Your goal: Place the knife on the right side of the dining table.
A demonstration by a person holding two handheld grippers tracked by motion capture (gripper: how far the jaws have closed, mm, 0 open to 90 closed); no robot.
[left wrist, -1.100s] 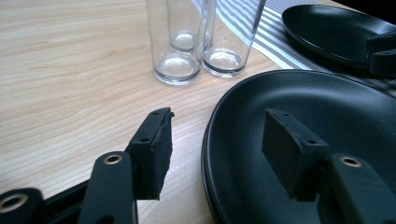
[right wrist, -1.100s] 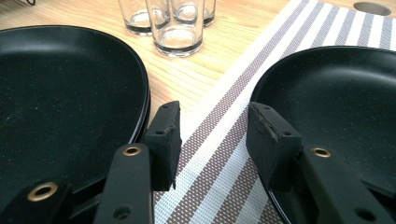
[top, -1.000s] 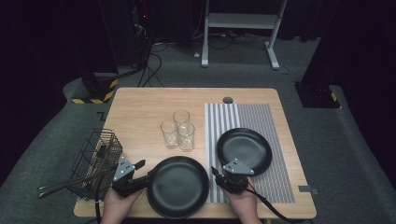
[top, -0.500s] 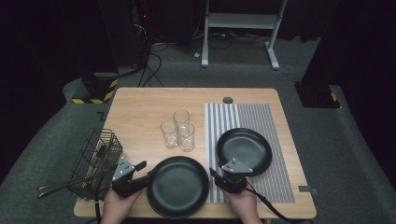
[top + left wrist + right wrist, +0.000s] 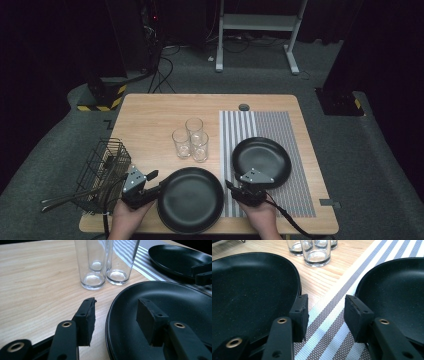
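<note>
Wooden table (image 5: 150, 115), near plate (image 5: 190, 200) beside glasses (image 5: 191, 139), left gripper (image 5: 115, 315) just been closing, straddling its rim ungripped, probably for lifting; right gripper (image 5: 325, 312) apart over mat (image 5: 265, 125).

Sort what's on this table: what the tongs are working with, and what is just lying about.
In hand:
- near round black plate, its rim between the left tongs
- far round black plate
- striped grey placemat, under the right tongs

Lying about:
- three clear glass tumblers
- black wire basket

No legible text or labels.
</note>
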